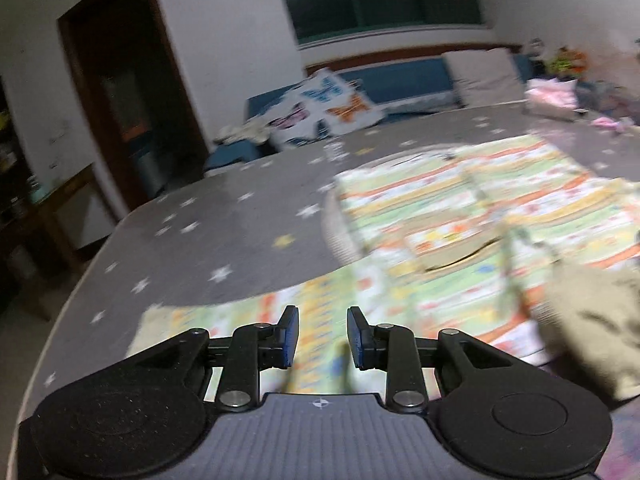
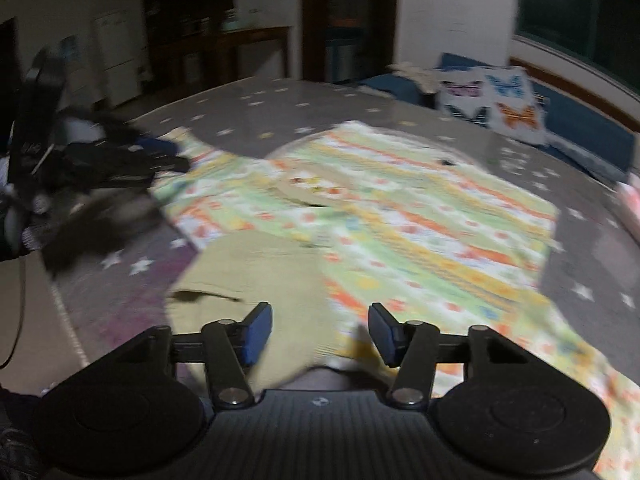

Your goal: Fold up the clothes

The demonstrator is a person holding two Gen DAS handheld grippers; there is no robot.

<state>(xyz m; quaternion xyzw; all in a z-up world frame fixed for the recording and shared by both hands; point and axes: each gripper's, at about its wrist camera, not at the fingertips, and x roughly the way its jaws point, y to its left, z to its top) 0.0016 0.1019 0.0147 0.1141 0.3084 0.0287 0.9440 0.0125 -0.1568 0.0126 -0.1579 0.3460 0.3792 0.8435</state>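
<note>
Soft striped garment (image 2: 400, 216) flat on star-print grey sheet (image 1: 208, 216)

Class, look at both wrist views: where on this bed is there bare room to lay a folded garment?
Free: the grey starred cover between the striped garment and the bed's edge, toward the butterfly pillows. Crowded: the corner with pink clothes, and the dark pile beside the garment.
</note>
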